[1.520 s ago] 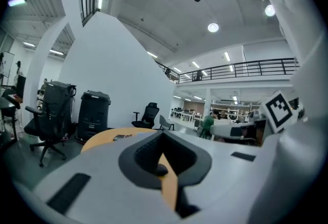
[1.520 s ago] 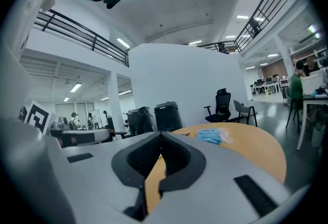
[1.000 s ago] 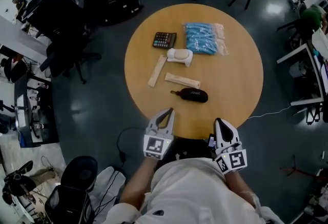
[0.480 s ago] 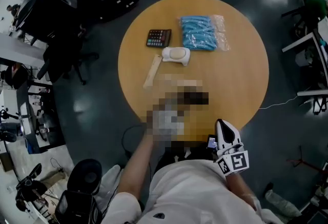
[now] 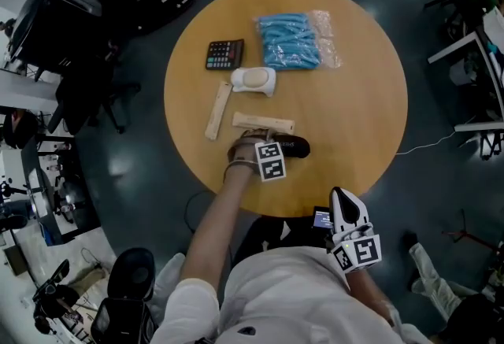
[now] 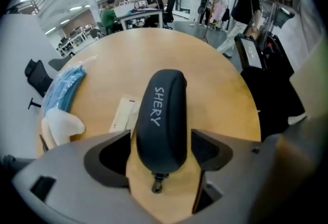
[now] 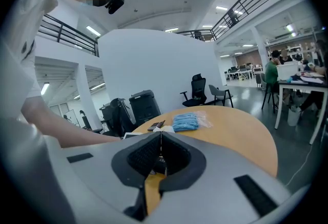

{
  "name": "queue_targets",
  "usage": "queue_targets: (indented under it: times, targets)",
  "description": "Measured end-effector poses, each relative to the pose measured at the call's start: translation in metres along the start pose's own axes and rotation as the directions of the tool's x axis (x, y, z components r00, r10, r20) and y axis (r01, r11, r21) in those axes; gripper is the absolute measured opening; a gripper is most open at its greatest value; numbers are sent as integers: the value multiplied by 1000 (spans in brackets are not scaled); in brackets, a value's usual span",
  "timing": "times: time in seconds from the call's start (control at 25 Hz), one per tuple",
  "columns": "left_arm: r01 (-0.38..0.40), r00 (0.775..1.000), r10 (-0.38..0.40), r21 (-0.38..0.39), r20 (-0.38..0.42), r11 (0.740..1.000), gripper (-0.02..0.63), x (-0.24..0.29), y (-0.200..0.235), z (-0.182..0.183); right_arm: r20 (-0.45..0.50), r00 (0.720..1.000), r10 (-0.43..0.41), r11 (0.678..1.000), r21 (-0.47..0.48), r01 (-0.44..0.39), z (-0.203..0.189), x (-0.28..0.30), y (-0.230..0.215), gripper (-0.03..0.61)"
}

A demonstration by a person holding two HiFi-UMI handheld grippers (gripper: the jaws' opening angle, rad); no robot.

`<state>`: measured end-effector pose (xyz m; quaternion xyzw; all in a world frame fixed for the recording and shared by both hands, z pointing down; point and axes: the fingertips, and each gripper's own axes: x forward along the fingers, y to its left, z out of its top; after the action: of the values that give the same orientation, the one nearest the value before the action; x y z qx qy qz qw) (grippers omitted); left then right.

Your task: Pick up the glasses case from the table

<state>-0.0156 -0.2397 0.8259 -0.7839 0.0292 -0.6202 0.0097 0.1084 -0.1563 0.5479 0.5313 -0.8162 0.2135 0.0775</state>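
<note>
The black glasses case (image 5: 297,147) lies near the front of the round wooden table (image 5: 354,98). My left gripper (image 5: 262,147) points steeply down at the case's left end. In the left gripper view the case (image 6: 163,110), marked with white letters, lies lengthwise between the jaws of my left gripper (image 6: 160,138). The jaws are opening and stand wide on either side of it, with its zip pull towards me. My right gripper (image 5: 344,194) hangs off the table's near edge, above my lap. Its jaws are shut with nothing in them (image 7: 160,136).
Behind the case lie a long paper-wrapped stick (image 5: 262,123), a second one (image 5: 218,111), a white curved object (image 5: 253,79), a black calculator (image 5: 224,54) and a bag of blue items (image 5: 291,41). Office chairs and desks stand around the table.
My left gripper has gone from the table's near edge forward and down over the case, turned over, and its jaws have opened. The right gripper has shifted only slightly.
</note>
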Motion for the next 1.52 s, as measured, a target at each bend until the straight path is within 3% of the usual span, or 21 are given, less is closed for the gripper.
queue_targets:
  times: [0.16, 0.6, 0.76, 0.88, 0.92, 1.0, 1.12, 1.2, 1.32, 1.52]
  targets:
    - [48, 996, -45, 41, -75, 998, 350, 18, -3, -5, -1, 1000, -10, 1000, 14, 10, 0, -1, -5, 15]
    - [51, 995, -50, 18, -88, 999, 330, 12, -4, -12, -3, 1000, 1, 1000, 11, -1, -1, -2, -9, 15]
    - [-22, 1000, 22, -104, 2, 994, 325, -17, -1, -16, 1, 1000, 19, 1000, 2, -19, 2, -1, -5, 15]
    - [-44, 977, 106, -315, 183, 948, 324, -63, 1, -11, 16, 999, 40, 999, -11, -40, 8, 2, -1, 16]
    - [-35, 954, 148, -395, 261, 918, 324, -84, 1, -8, 23, 999, 48, 999, -17, -48, 11, 2, 1, 15]
    - [11, 884, 238, -527, 403, 850, 324, -128, -3, -2, 43, 997, 66, 997, -29, -64, 20, 4, 7, 16]
    - [57, 780, 352, -618, 518, 784, 324, -185, -20, 4, 77, 992, 98, 994, -57, -94, 35, 7, 18, 15]
    - [38, 687, 461, -661, 562, 750, 324, -224, -30, 9, 102, 987, 121, 990, -83, -113, 46, 8, 27, 15]
    - [10, 505, 653, -760, 564, 650, 324, -281, -38, 13, 133, 980, 149, 983, -129, -132, 61, 8, 37, 15]
    - [-71, 297, 822, -847, 486, 526, 324, -364, -64, 31, 190, 964, 185, 975, -158, -156, 81, 2, 56, 16]
